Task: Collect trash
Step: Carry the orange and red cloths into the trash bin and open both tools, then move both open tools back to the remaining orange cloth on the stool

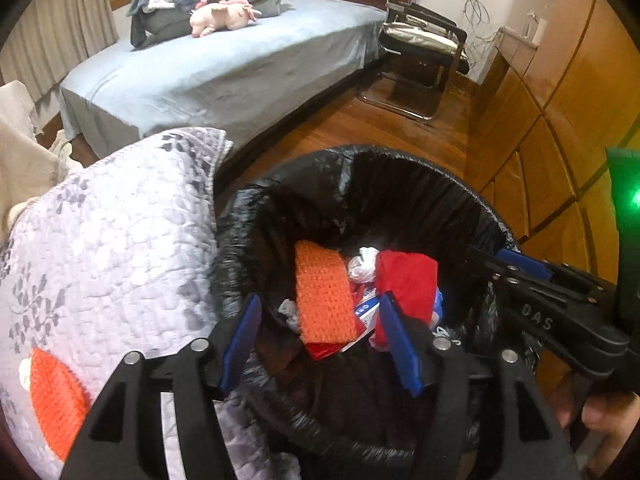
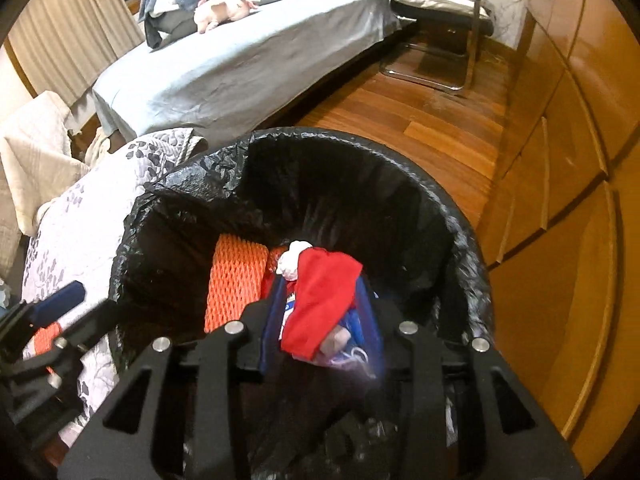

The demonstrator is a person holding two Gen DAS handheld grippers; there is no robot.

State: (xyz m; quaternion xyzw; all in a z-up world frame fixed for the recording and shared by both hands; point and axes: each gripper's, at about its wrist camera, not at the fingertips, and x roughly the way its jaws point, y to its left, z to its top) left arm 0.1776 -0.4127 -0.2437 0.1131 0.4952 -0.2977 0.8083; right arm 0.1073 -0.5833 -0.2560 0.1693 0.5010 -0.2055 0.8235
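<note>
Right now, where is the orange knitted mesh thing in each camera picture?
Left wrist view: orange knitted mesh piece lies centre, inside the black bag-lined bin.
Right wrist view: it lies left of centre in the bin.
Shared landmark: crumpled white paper ball beside it.

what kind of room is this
Most likely a bedroom: a bed with folded bedding and a pink plush toy, a wooden wardrobe wall, and a chair beside the bed.
</note>
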